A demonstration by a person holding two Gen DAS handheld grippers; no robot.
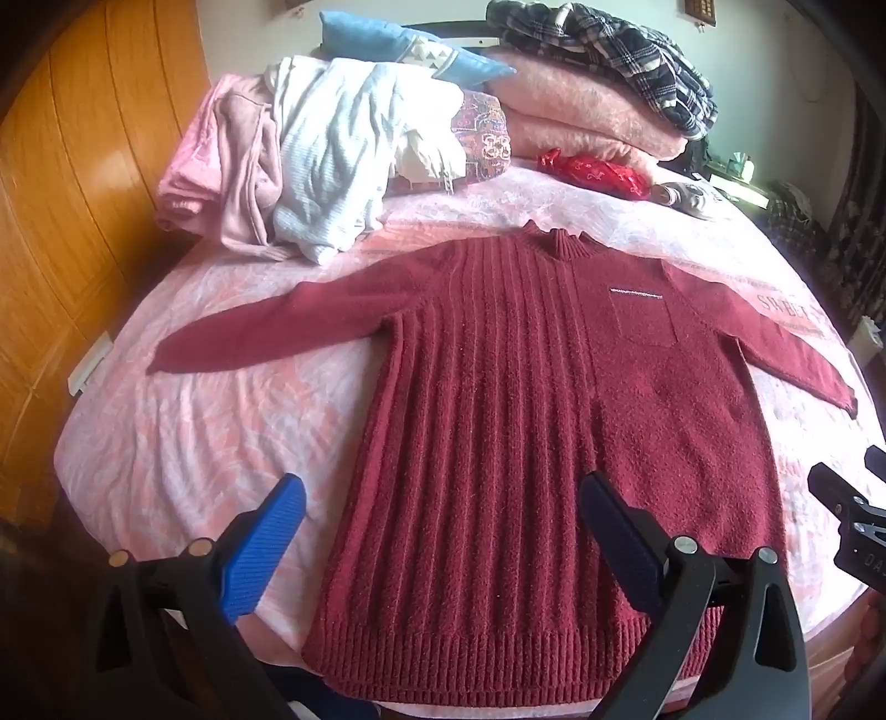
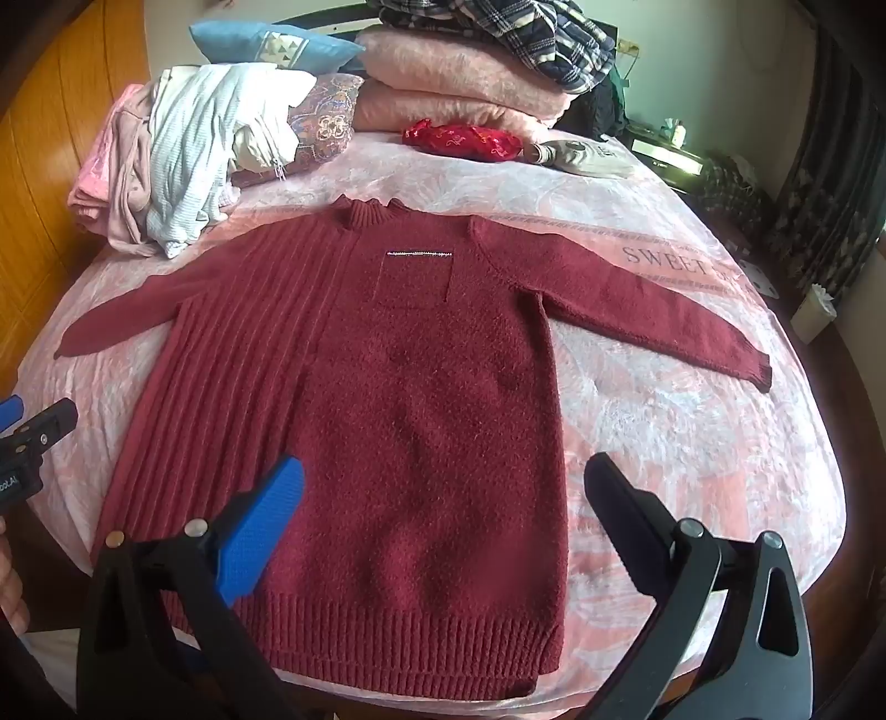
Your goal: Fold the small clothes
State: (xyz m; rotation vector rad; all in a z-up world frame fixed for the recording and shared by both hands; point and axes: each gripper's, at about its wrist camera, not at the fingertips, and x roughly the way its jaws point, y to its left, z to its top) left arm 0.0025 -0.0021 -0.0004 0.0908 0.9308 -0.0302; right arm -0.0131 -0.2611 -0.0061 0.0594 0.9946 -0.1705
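**Sweater spread flat, both grippers held apart above the hem**

On the pink bedspread (image 1: 183, 443), a dark red sweater (image 1: 498, 443) is being shown laid out flat, front up, collar pointing to twelve o'clock and ribbed hem toward six. Both sleeves are being held out straight, one running toward nine o'clock, the other toward three. A chest pocket (image 2: 415, 277) with a glittering trim line is being displayed just below the collar.

Over the hem area, the left gripper (image 1: 443, 526) is being held with its fingers wide apart, nothing being pinched between them; its blue pad (image 1: 266, 548) is being seen over bare bedspread at seven o'clock of the sweater. The right gripper (image 2: 443, 520) is likewise being kept spread open over the lower body of the sweater, nothing being gripped.

Up at eleven o'clock, a heap of pale clothes (image 1: 332, 166) is being seen, with a blue cushion (image 1: 398, 50) behind it. Folded pink blankets (image 2: 459, 94) are being topped by a plaid garment (image 2: 526, 33) at twelve to one o'clock, and a small red pouch (image 2: 465, 141) is lying just in front of them.
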